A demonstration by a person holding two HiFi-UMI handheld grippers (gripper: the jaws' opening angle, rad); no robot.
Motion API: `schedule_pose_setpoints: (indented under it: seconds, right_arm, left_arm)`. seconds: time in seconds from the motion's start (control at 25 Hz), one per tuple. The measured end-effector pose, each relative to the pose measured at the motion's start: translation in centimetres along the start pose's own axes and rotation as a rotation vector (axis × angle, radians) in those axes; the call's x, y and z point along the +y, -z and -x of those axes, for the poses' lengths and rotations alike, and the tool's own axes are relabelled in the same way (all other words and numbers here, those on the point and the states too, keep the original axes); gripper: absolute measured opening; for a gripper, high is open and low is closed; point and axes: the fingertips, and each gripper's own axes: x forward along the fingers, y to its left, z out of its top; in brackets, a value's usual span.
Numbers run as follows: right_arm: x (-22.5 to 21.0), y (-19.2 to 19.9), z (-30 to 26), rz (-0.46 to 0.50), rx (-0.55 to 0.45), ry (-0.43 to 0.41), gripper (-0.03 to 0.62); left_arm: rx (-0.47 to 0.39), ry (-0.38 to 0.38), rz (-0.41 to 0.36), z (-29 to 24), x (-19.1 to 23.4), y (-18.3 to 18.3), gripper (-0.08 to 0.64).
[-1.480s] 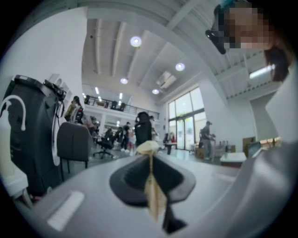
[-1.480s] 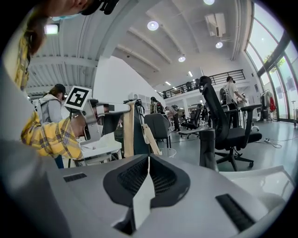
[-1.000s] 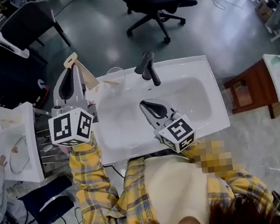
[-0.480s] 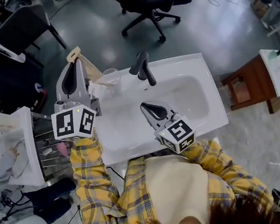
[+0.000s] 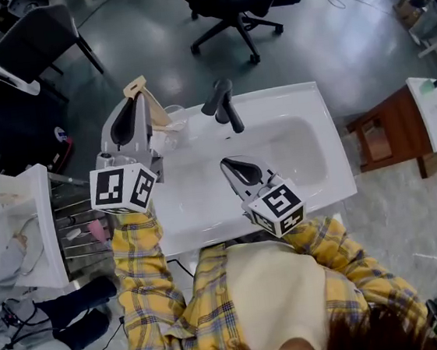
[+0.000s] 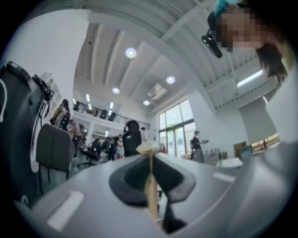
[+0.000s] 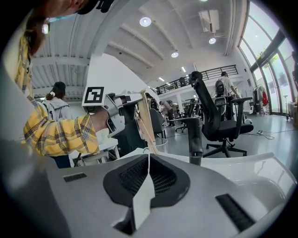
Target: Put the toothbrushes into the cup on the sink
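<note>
While left tongs [image 6: 149,160] clamp toothbrush [image 5: 150,103], cup [image 7: 159,145] seems near.

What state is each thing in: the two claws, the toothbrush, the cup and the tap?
Left claw: shut on the toothbrush.
Toothbrush: gripped, tilted, close to the cup.
Right claw: shut, nothing in it.
Cup: upright on the sink rim.
Tap: no water seen running.

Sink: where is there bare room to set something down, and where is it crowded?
Bare: the right half of the basin, between the faucet, the right gripper and the right rim. Crowded: the back-left corner, where the cup, the toothbrush and the left gripper cluster.
</note>
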Motion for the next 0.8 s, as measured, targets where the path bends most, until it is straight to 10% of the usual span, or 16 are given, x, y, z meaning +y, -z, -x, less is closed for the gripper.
schedule_pose_setpoints:
  seconds: [0.8]
  right_arm:
    - [-0.5, 0.6, 0.4, -0.028, 0.010, 0.007, 0.018]
  left_arm:
    - [0.017, 0.157, 0.015, -0.5, -1.9, 2.8, 0.026]
